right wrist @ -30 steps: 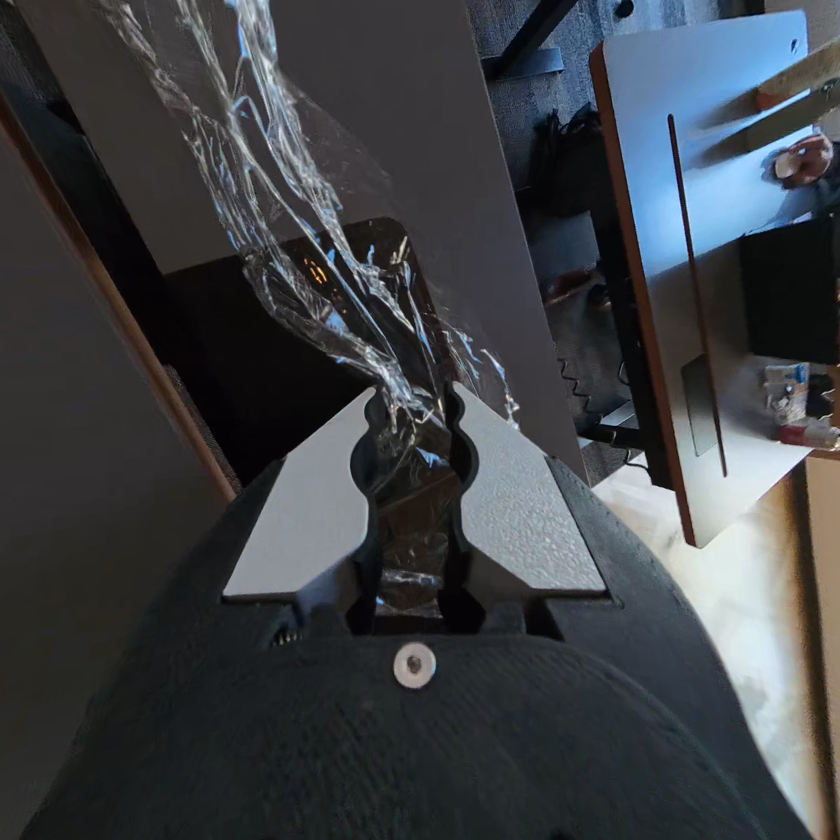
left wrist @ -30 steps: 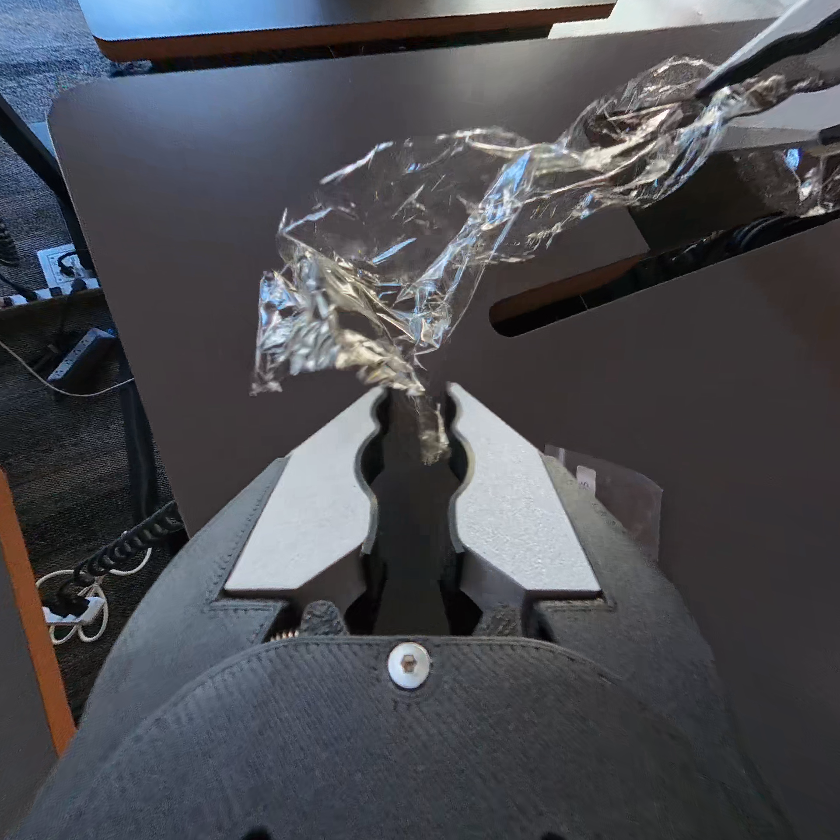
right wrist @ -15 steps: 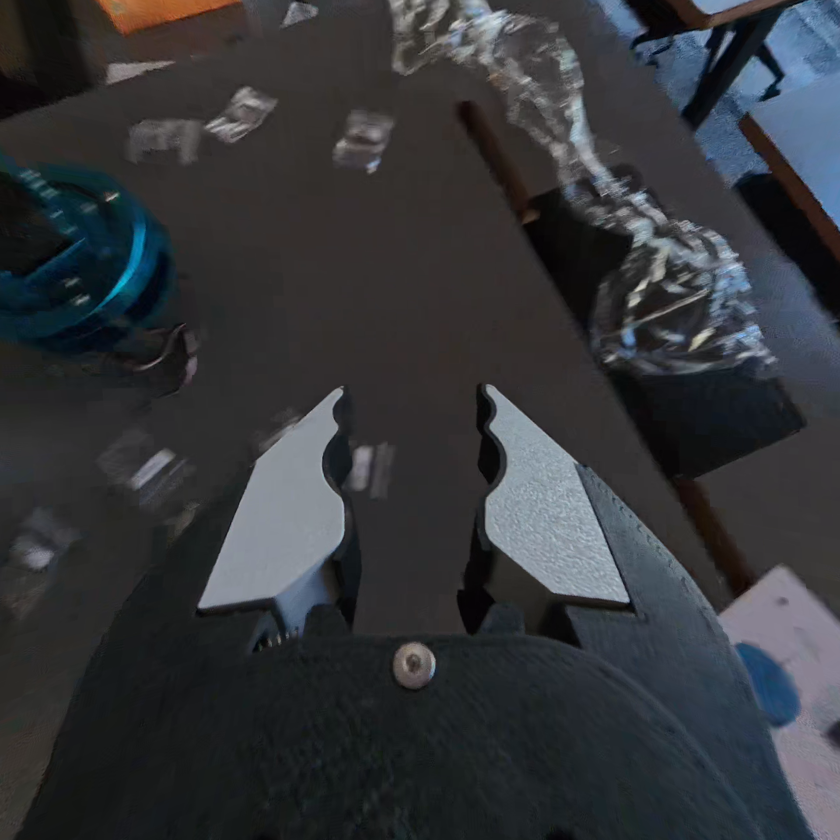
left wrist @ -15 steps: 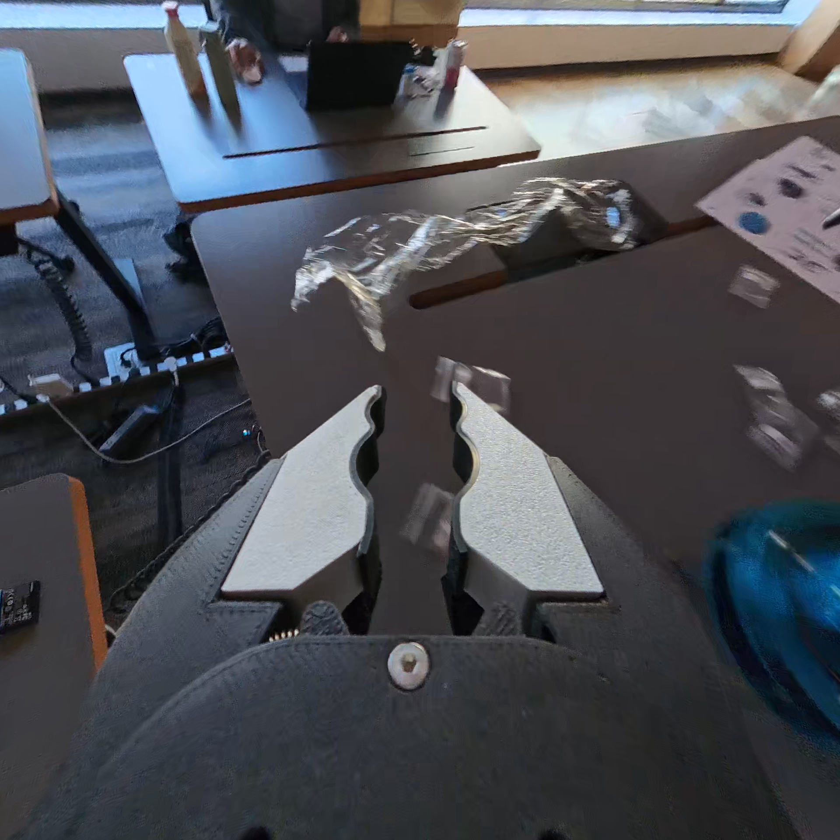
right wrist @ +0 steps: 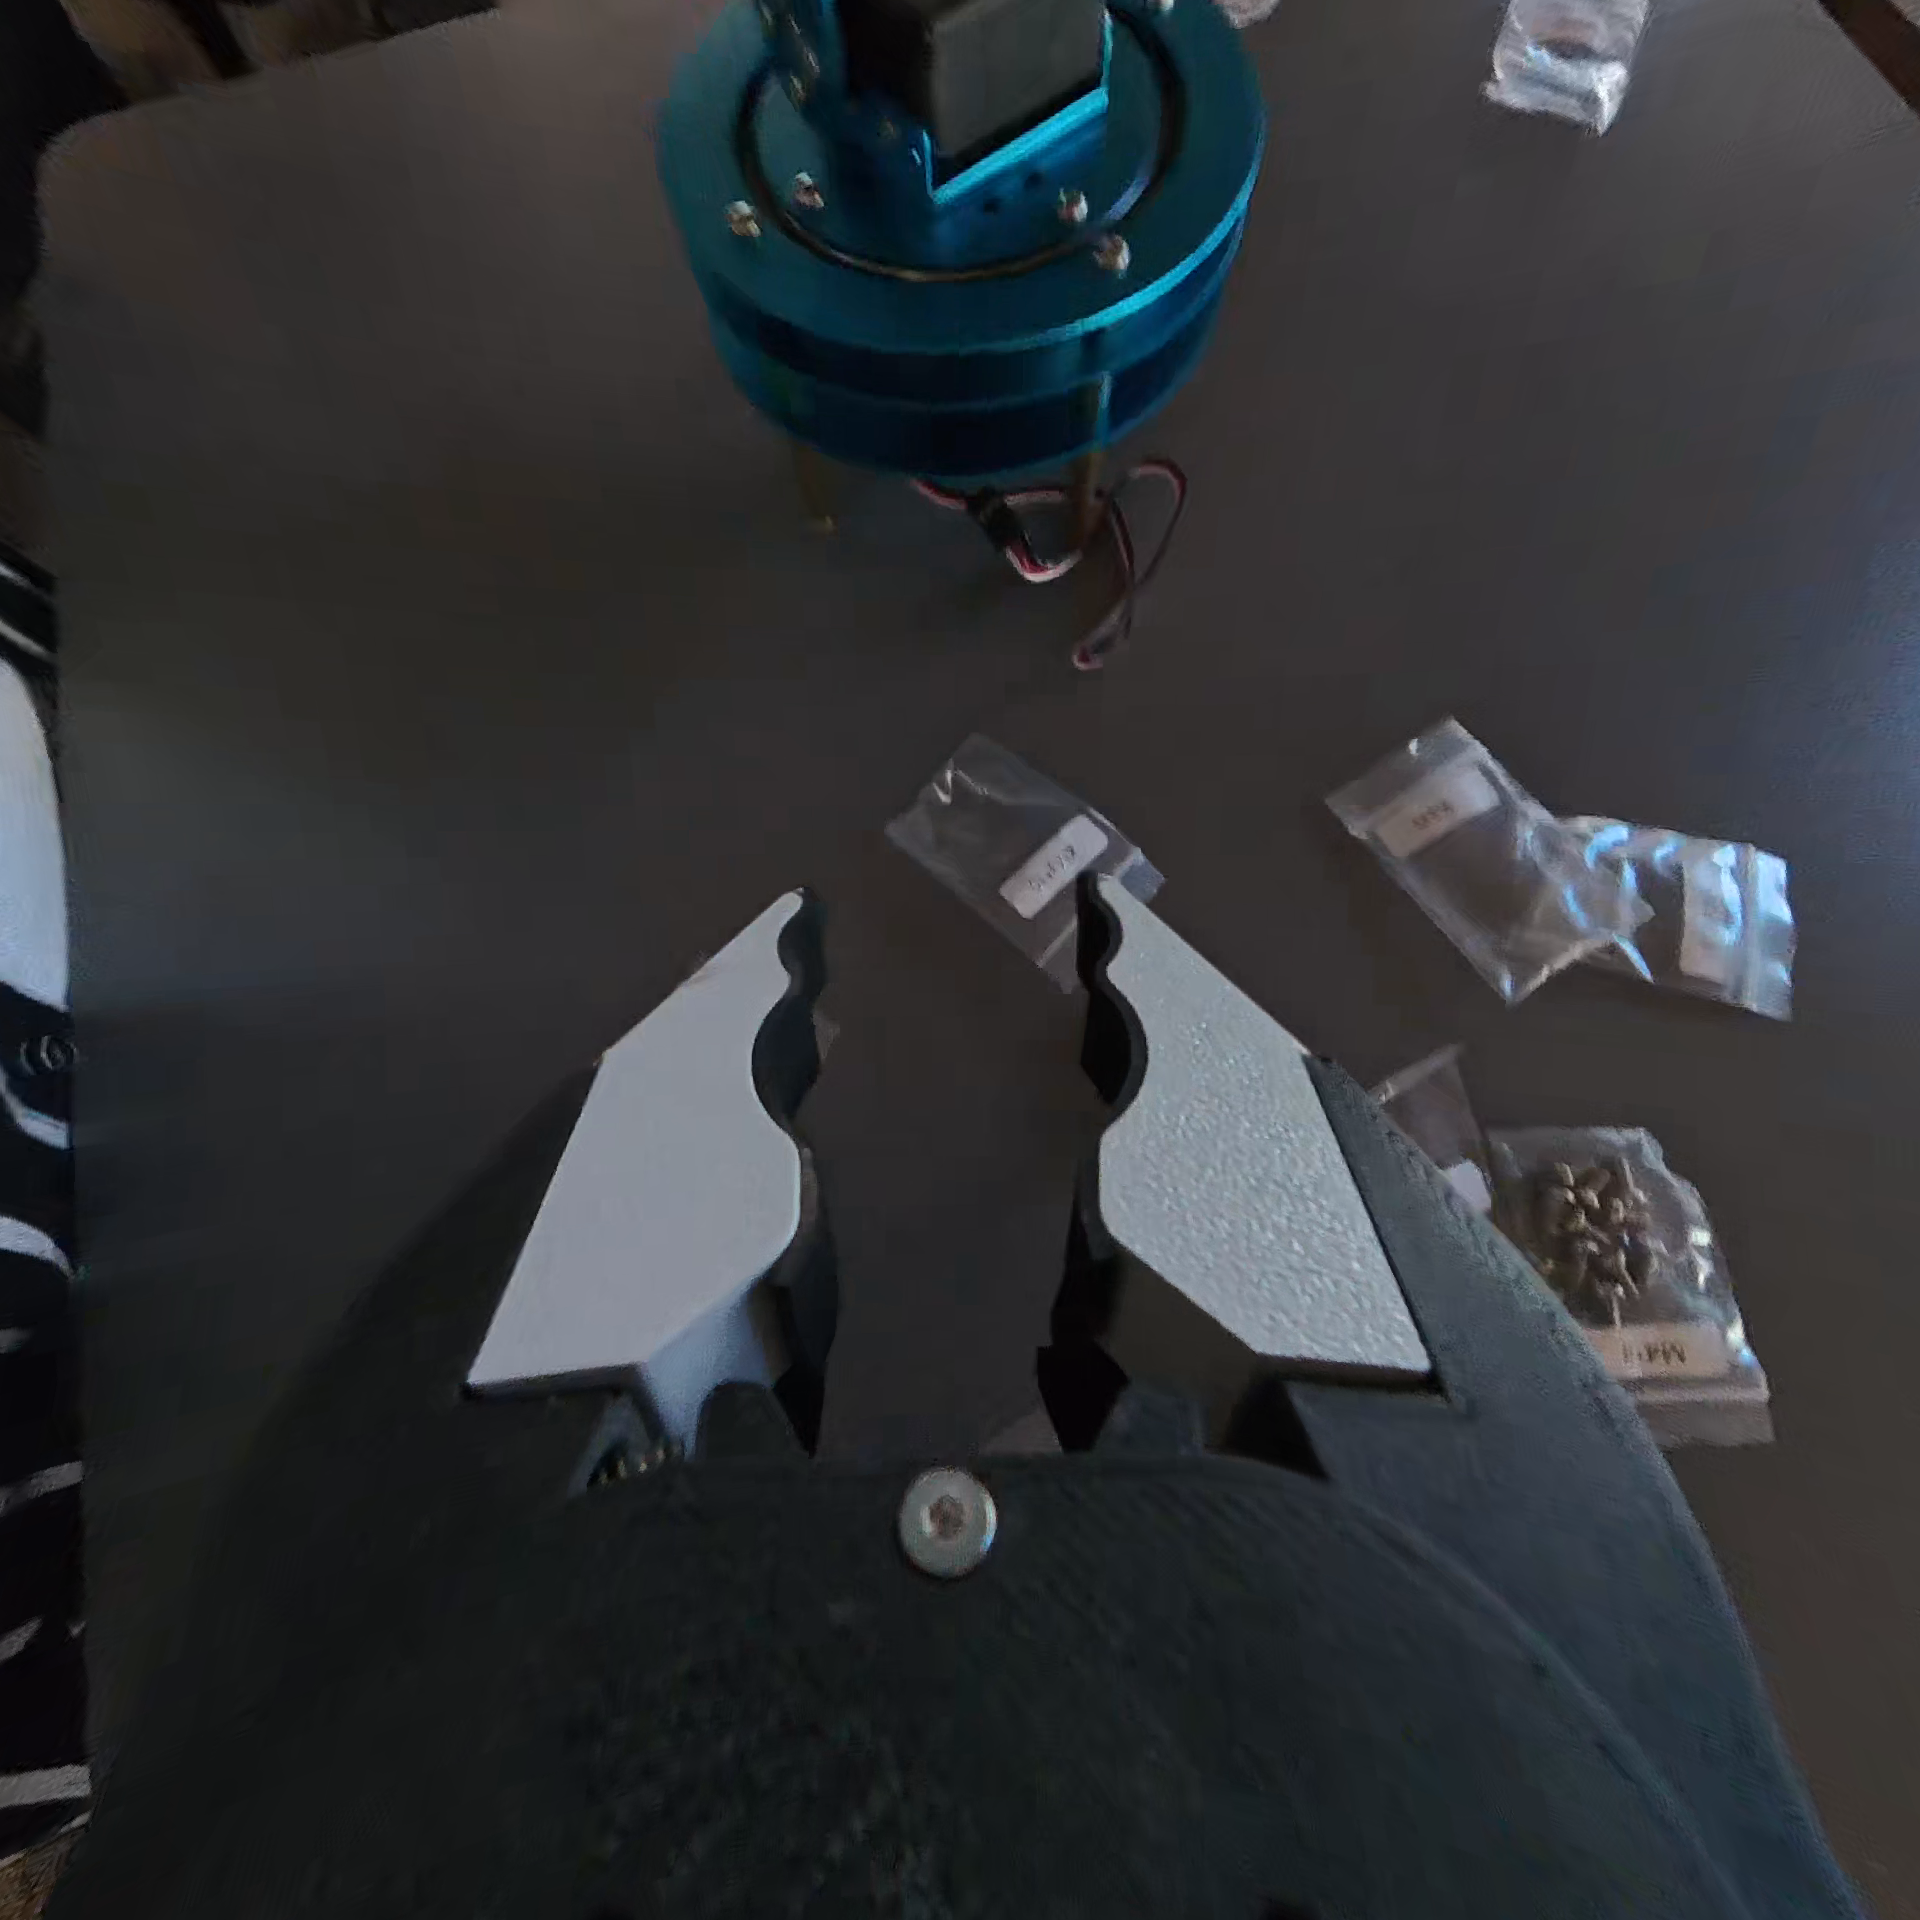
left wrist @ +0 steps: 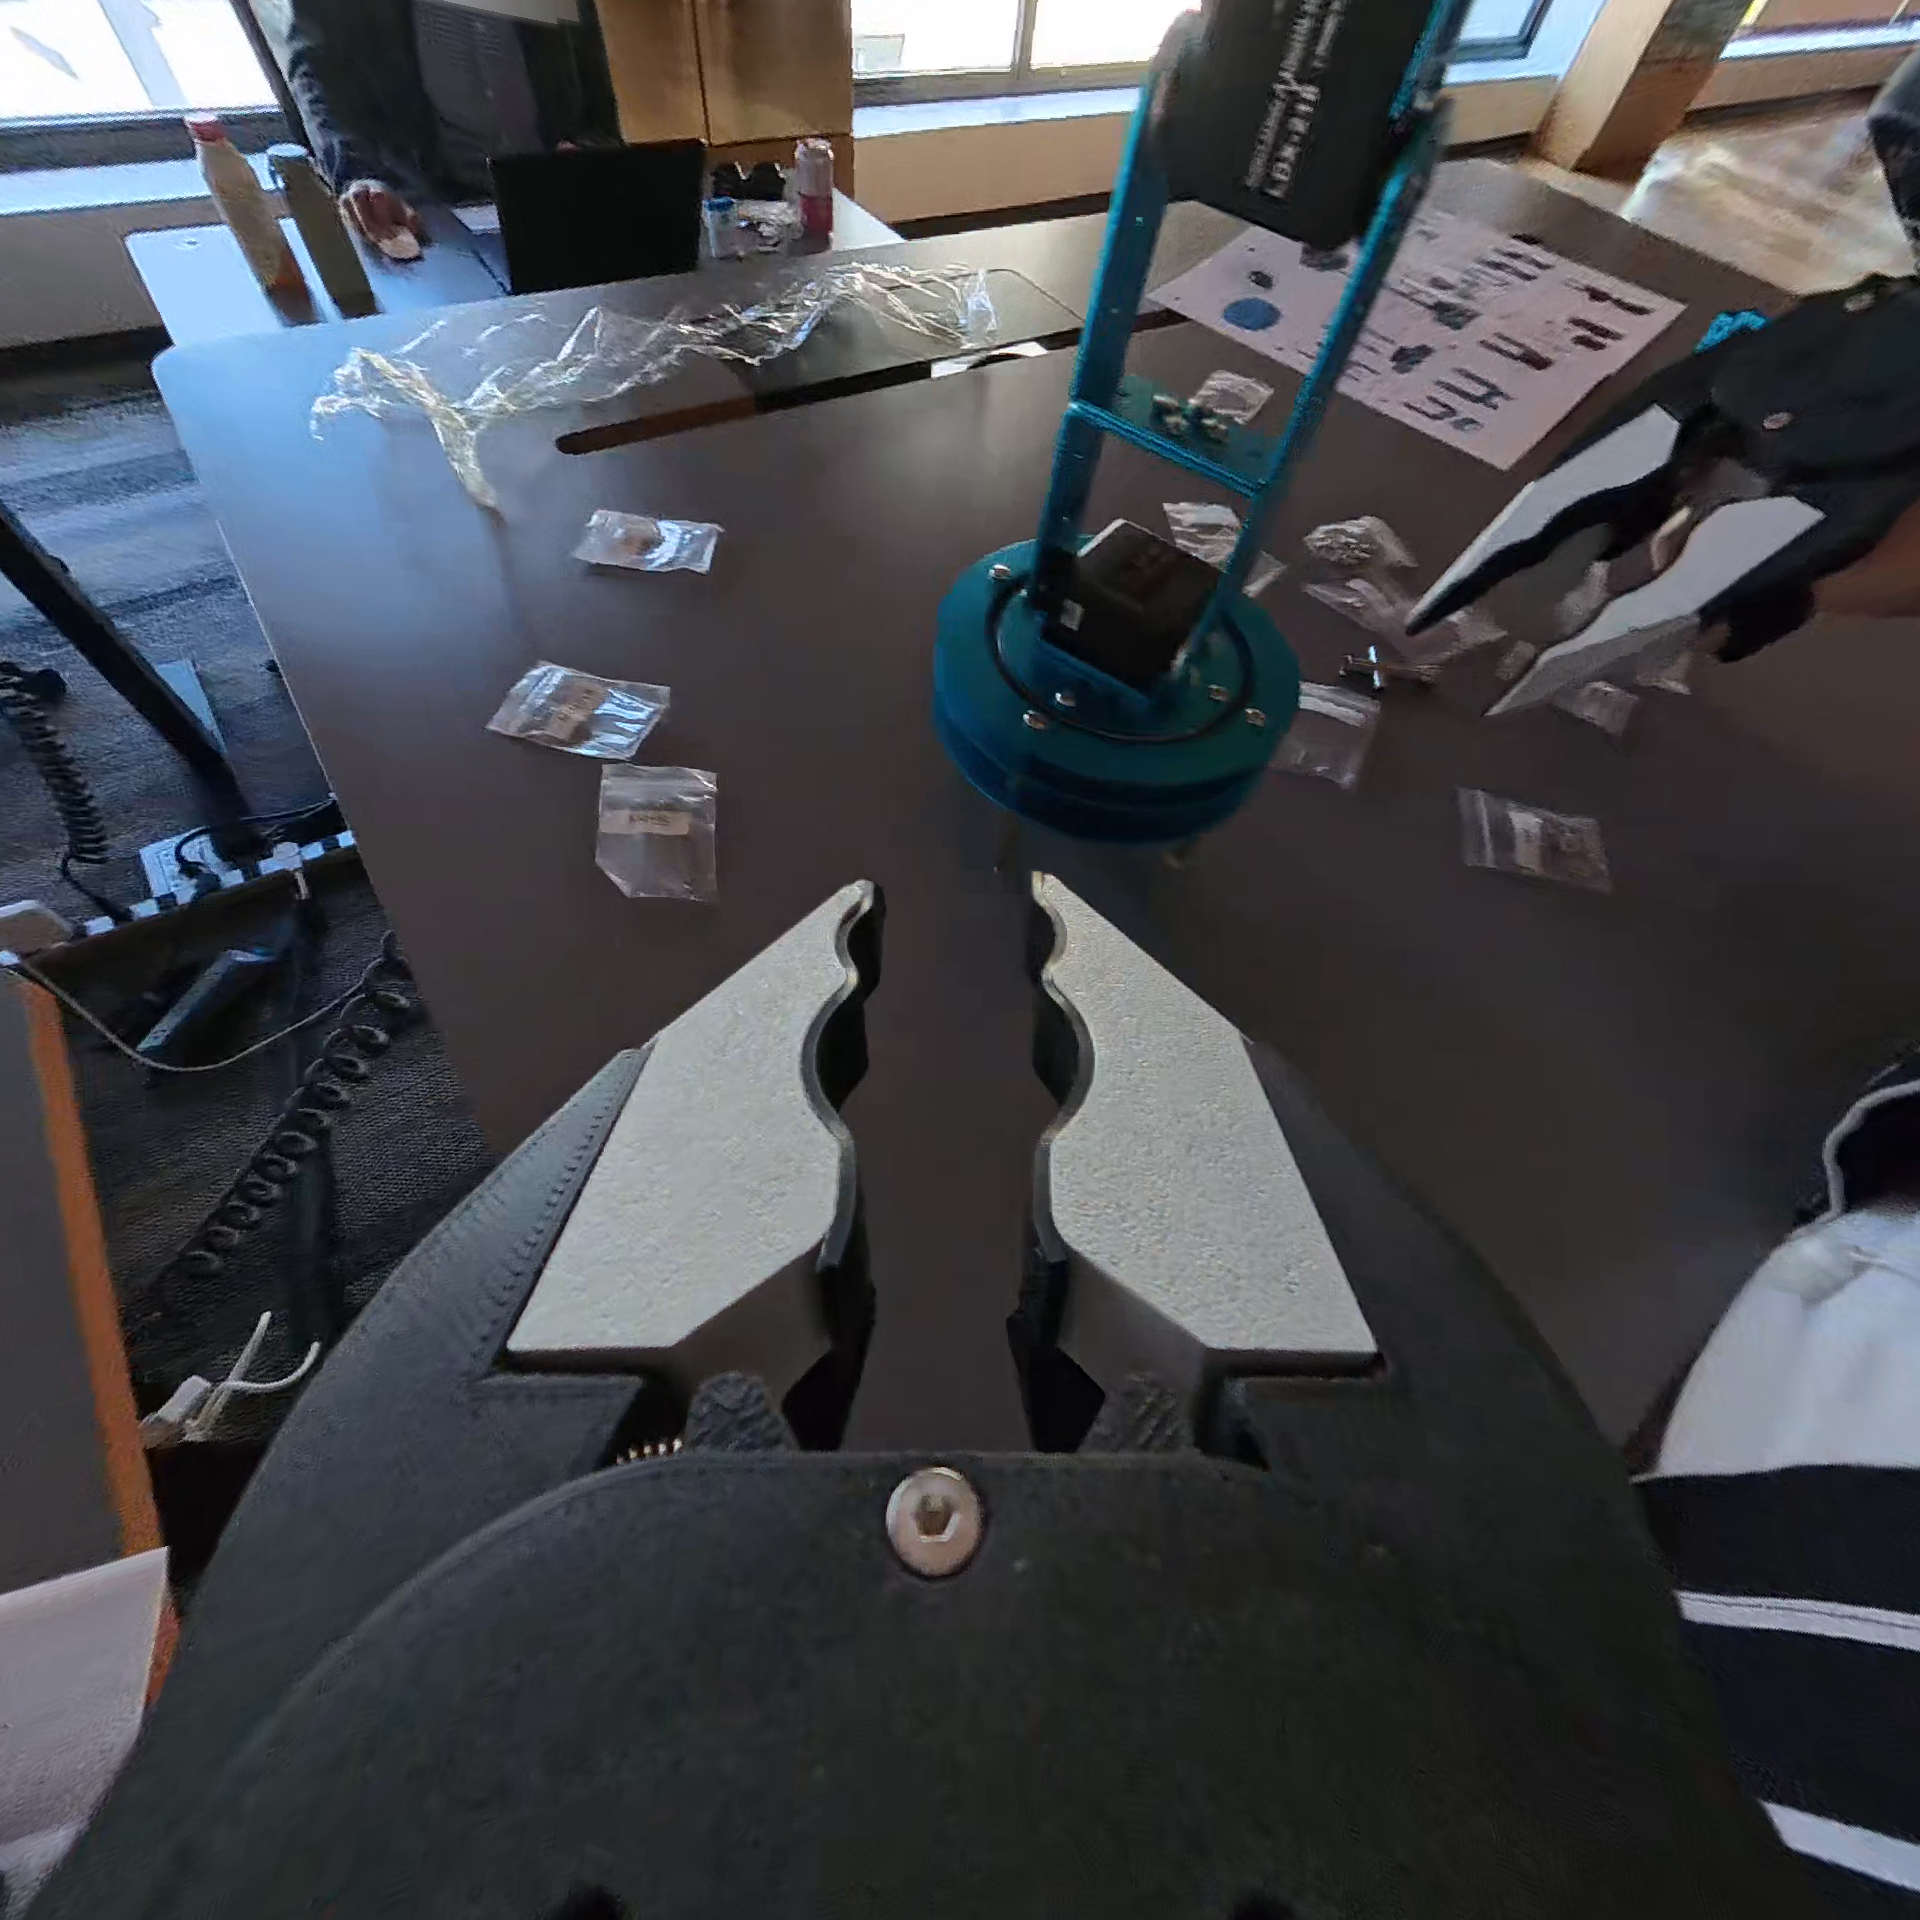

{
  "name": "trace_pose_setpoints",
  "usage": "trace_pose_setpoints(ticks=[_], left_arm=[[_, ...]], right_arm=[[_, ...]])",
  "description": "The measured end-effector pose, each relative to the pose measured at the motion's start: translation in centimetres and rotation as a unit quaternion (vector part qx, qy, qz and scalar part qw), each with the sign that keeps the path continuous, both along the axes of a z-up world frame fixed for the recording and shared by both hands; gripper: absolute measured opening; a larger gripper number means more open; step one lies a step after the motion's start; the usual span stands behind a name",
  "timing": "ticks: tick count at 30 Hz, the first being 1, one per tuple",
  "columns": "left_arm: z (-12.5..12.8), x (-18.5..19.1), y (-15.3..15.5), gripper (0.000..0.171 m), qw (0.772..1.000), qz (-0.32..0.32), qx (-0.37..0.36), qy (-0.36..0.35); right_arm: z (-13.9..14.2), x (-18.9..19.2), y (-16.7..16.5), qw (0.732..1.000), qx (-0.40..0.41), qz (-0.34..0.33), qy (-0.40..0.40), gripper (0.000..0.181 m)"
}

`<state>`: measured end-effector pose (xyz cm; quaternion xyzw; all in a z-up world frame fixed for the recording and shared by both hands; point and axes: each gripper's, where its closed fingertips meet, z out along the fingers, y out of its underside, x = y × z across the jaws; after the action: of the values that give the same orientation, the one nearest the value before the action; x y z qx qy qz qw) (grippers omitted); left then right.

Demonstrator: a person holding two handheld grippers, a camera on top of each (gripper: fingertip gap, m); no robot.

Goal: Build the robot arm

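Over the dark table [left wrist: 1455, 1039] both grippers hang empty. Left gripper [left wrist: 956, 914], jaws narrowly apart, points at the blue base [left wrist: 1117, 707] standing mid-table on thin legs, well in from every edge. Right gripper [right wrist: 945, 904] (seen too in the left view [left wrist: 1455, 665]) is parted a bit wider, its right finger [right wrist: 1226, 1143] tip over a small bag [right wrist: 1023, 852], the base beyond it.

Judging by looks: that base seems rigid metal, fairly weighty and top-heavy with its tall blue frame [left wrist: 1101, 436]; the round rim looks the safest hold, the thin wires [right wrist: 1101, 561] beneath it not. Bags look light, slick and floppy; pinch an edge. Crumpled film [left wrist: 623, 353] lies at the far edge, featherweight.

Bags carry white labels, a printed sheet [left wrist: 1455, 312] sits at the far right corner; the writing is left unread.
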<state>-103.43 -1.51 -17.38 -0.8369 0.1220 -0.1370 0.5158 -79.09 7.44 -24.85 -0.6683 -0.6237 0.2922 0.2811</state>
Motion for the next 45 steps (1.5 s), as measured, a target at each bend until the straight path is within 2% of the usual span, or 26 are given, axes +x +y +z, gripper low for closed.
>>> trace_pose_setpoints(ticks=[2, 5, 8, 12, 15, 18, 21, 28, 33, 38, 45], left_arm=[[0.5, 0.3, -0.9, 0.027, 1.0, -0.006, 0.008, 0.006], [1.5, 0.3, -2.2, 0.026, 1.0, -0.004, 0.023, 0.015], [2.2, 0.4, -3.7, 0.027, 1.0, -0.002, 0.03, 0.006], [2.0, -0.4, -5.6, 0.026, 0.999, 0.019, 0.029, 0.005], [1.9, -1.3, -6.9, 0.026, 0.999, 0.037, 0.025, 0.005], [2.0, -2.1, -8.1, 0.026, 0.998, 0.056, 0.023, 0.01], [2.4, -2.7, -8.9, 0.026, 0.997, 0.073, 0.025, 0.013], [3.9, -1.9, -9.4, 0.026, 0.996, 0.076, 0.035, 0.019], [5.0, -0.4, -8.6, 0.026, 0.997, 0.06, 0.041, 0.033], [5.4, 0.8, -8.2, 0.026, 0.997, 0.049, 0.041, 0.046], [5.8, 0.9, -8.7, 0.026, 0.996, 0.058, 0.043, 0.049]], right_arm=[[1.1, -0.4, 0.8, 1.0, 0.013, -0.001, -0.001, 0.05], [2.4, 0.0, 4.6, 0.997, 0.069, -0.028, -0.032, 0.048], [1.4, 0.5, 7.8, 0.994, 0.019, -0.063, -0.083, 0.049], [0.4, 0.4, 11.0, 0.981, -0.112, -0.143, -0.07, 0.046], [1.0, 0.8, 13.1, 0.982, -0.108, -0.149, -0.041, 0.043], [0.7, 2.2, 14.4, 0.988, -0.062, -0.123, -0.074, 0.044], [0.4, 3.4, 14.7, 0.989, -0.047, -0.095, -0.1, 0.044], [0.9, 3.8, 12.4, 0.994, -0.07, -0.052, -0.072, 0.04], [0.4, 3.5, 13.0, 0.994, -0.054, -0.047, -0.087, 0.04], [1.2, 3.2, 13.7, 0.994, -0.028, -0.038, -0.094, 0.038], [1.3, 2.7, 14.1, 0.995, -0.01, -0.026, -0.096, 0.036]])
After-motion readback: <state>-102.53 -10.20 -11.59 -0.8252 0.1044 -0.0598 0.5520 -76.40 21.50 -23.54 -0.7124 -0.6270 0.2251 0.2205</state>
